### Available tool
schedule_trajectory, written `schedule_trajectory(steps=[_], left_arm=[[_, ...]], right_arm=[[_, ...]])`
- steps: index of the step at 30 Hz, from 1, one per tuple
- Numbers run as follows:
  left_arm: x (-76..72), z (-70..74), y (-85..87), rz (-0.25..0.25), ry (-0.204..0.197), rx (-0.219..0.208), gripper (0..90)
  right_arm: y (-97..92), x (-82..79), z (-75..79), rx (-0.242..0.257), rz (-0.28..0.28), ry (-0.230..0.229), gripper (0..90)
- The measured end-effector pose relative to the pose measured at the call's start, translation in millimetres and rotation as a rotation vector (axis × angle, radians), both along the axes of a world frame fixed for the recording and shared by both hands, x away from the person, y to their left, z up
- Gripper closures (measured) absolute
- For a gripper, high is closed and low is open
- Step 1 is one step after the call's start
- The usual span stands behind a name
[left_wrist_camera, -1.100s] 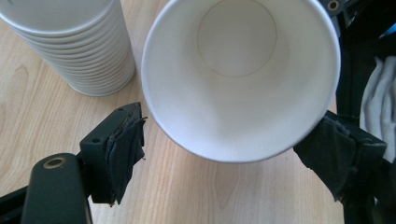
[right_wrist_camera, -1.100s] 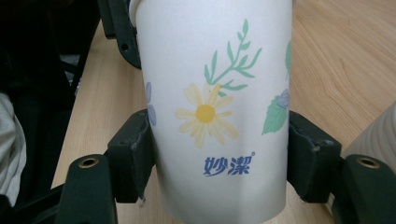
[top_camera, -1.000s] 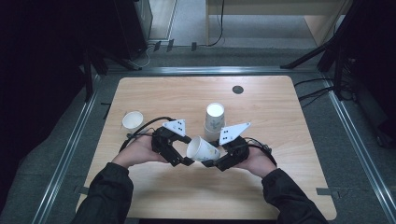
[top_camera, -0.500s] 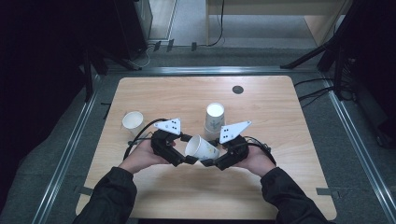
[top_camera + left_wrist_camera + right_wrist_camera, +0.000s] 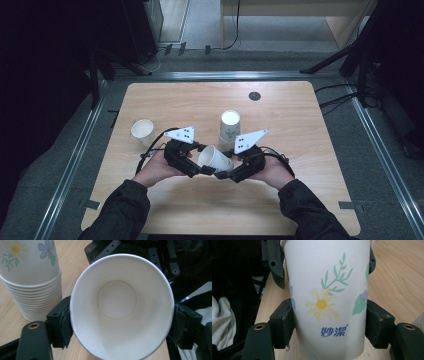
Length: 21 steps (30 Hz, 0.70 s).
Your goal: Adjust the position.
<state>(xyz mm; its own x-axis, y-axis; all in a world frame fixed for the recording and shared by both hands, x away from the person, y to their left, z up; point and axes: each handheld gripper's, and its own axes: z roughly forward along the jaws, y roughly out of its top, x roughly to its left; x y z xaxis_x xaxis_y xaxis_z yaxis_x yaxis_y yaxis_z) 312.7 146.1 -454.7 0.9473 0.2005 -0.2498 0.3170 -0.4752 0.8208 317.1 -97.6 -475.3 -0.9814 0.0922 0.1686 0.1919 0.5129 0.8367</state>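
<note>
High view: wood table [image 5: 300, 110], grey floor [image 5: 280, 62].

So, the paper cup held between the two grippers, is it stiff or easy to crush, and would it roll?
The paper cup probably crushes easily: its rim looks a little oval where the left gripper has just been closing on it. It seems very light, being thin and empty. The right gripper clamps its wall. Laid on the table, the tapered cup would likely roll in a curve.

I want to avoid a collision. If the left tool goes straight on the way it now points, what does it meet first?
Probably the right tool: it holds the far end of the paper cup that lies between the left tool's pads.
</note>
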Motion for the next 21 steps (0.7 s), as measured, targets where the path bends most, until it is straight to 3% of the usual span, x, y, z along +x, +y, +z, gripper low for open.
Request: schedule_trajectory(steps=[14,21], left_arm=[[-1.5,1.4,0.6,-0.005,-0.01,0.034,25.3],[-0.1,4.7,5.6,0.012,-0.008,0.026,26.3]], right_arm=[[1.9,0.0,-1.5,-0.015,0.009,0.012,32.5],[2.6,1.1,-3.3,-0.03,-0.004,0.023,25.7]])
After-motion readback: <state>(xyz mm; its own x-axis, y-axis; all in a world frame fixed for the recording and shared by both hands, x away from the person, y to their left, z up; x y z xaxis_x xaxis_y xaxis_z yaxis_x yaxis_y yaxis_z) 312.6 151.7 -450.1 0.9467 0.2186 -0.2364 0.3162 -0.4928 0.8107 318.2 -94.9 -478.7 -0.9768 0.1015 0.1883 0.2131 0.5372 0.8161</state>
